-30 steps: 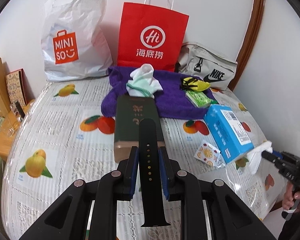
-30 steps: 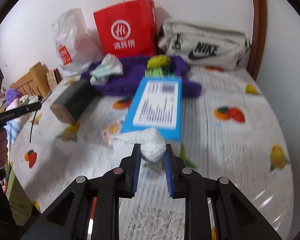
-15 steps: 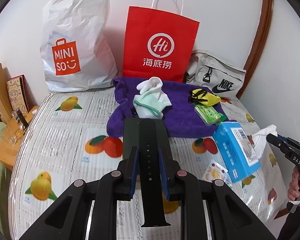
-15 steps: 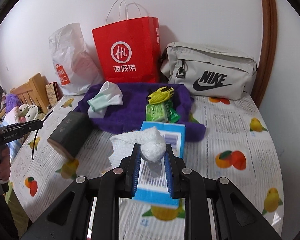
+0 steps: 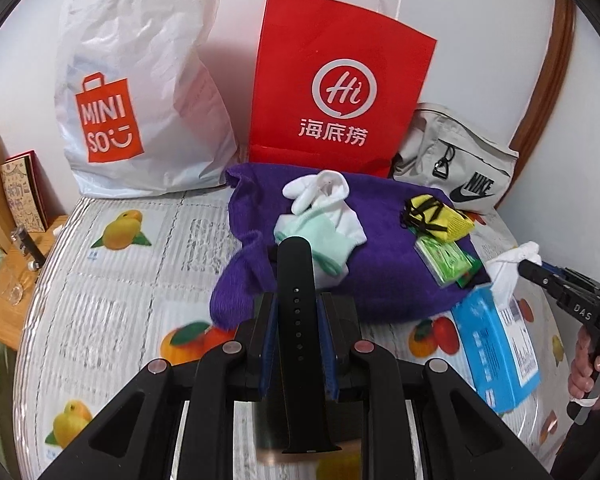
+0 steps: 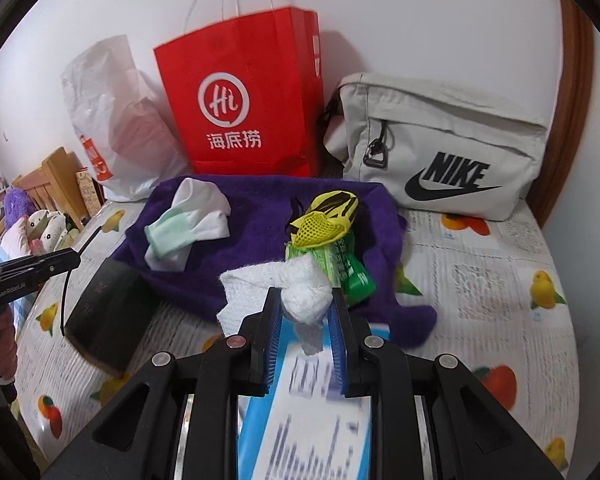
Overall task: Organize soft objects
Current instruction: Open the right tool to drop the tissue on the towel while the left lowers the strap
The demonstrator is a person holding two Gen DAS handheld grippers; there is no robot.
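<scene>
On the far half of the table [image 5: 112, 288]: purple towel [image 5: 380, 280] bearing socks [image 5: 324, 216]. Near, my right gripper [image 6: 303, 312], clamped on a white cloth wad [image 6: 300, 292]; my left gripper [image 5: 298, 316], clamped on a black strap [image 5: 296, 300]. Step, as I judge: carrying both to the towel; next, lower and release there.

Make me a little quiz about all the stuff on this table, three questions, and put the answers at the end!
1. True or false: the left gripper holds a black strap.
2. What lies on the purple towel? A) white socks B) a red ball C) a spoon
3. Fill in: the right gripper pinches a white ____.

Key: 1 true; 2 A; 3 cloth.
</scene>
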